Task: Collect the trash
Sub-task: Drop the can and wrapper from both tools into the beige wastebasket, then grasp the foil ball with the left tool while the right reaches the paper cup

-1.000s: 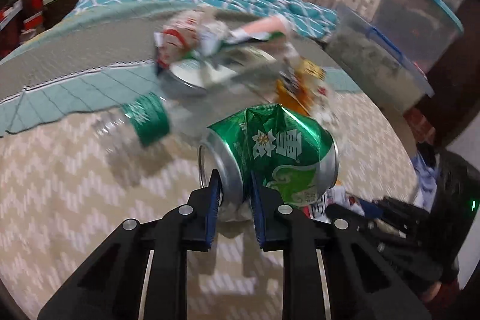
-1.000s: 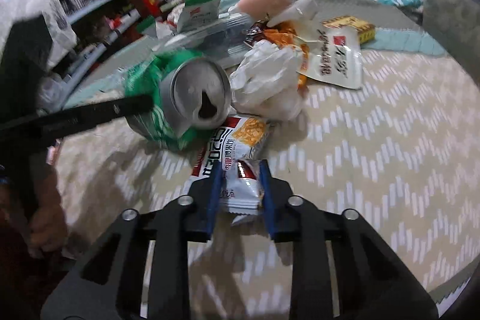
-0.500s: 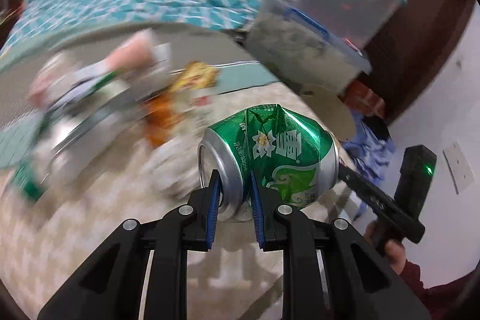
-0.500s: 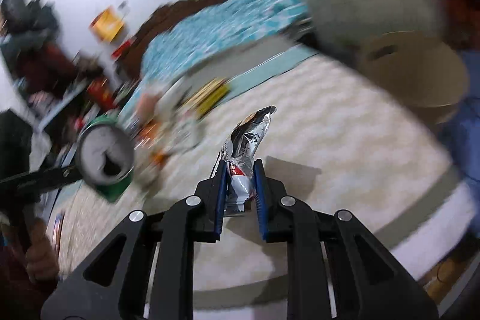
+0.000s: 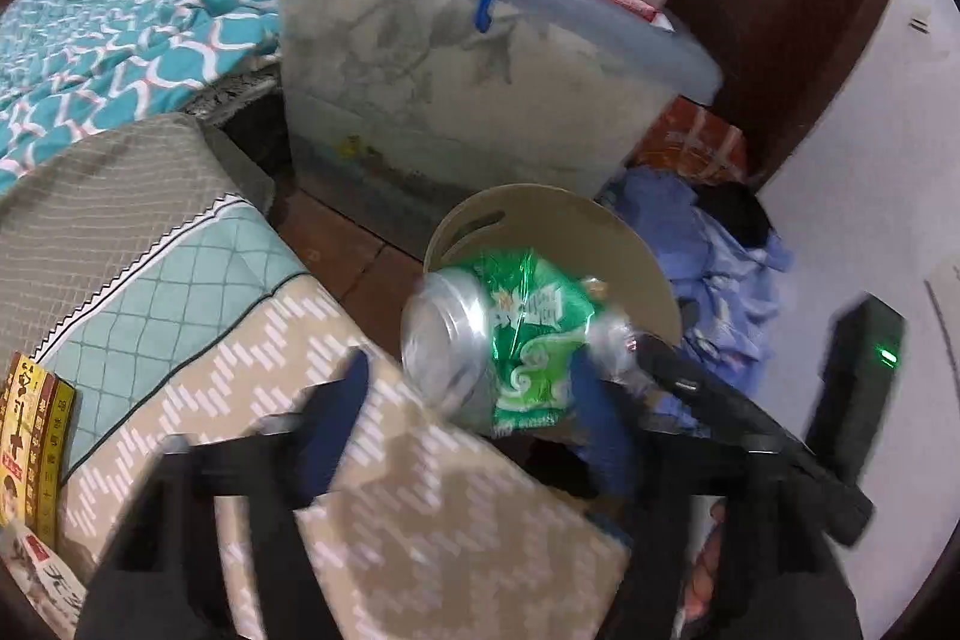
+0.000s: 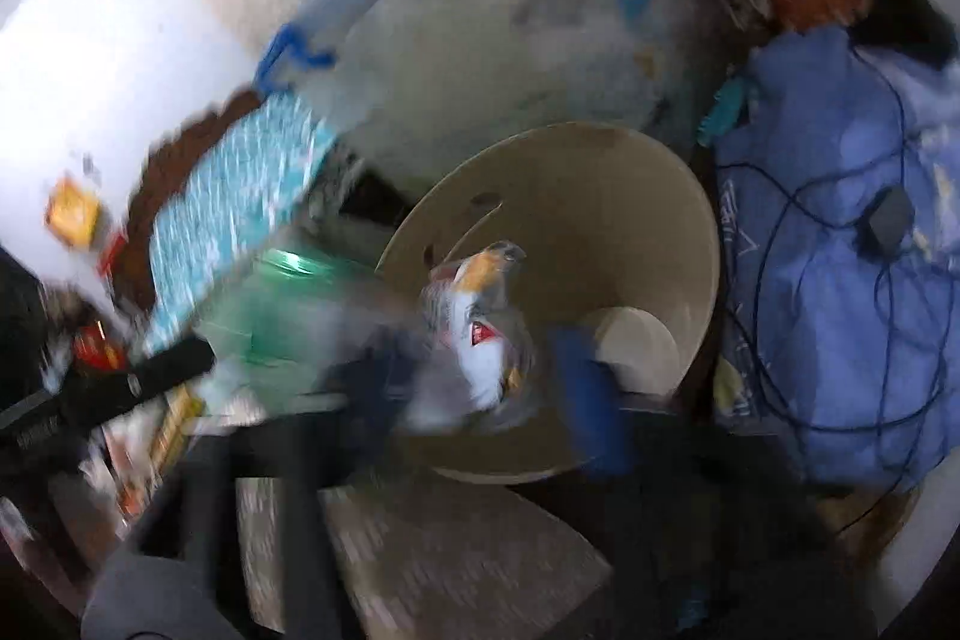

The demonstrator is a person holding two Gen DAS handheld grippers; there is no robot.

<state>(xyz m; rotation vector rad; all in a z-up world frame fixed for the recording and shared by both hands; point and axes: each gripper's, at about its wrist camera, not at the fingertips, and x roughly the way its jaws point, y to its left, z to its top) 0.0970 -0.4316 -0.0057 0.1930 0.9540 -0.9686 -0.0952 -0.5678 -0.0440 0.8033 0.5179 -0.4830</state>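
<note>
Left tongs (image 5: 468, 388) opening, blue pads (image 5: 336, 412) spread wide. The crushed green aluminium drink can (image 5: 498, 334) sits between them, blurred, not pressed by either pad, right over the mouth of the round beige plastic waste bin (image 5: 624, 244). Can's silver end faces lower left.

Right tongs (image 6: 480, 388) also opening, pads wide apart. The crumpled white and silver snack wrapper (image 6: 474, 322) is between them, loose, blurred, over the bin's (image 6: 600, 196) open mouth; the bin's pale bottom shows beside the right pad. Whether the wrapper still touches a pad I cannot tell. The can shows as a green smear (image 6: 282, 304) at left in the right wrist view.

The bin stands on the brown floor (image 5: 354, 256) just beside the corner of the beige zigzag-patterned bedcover (image 5: 420, 508). Behind the bin is a large translucent plastic storage box with blue handle (image 5: 468, 100). A pile of blue cloth (image 5: 720, 268) lies right of the bin, touching it. A teal patterned quilt (image 5: 120, 40) lies on the bed at far left. Yellow packets (image 5: 30, 442) lie at the bedcover's left edge.
</note>
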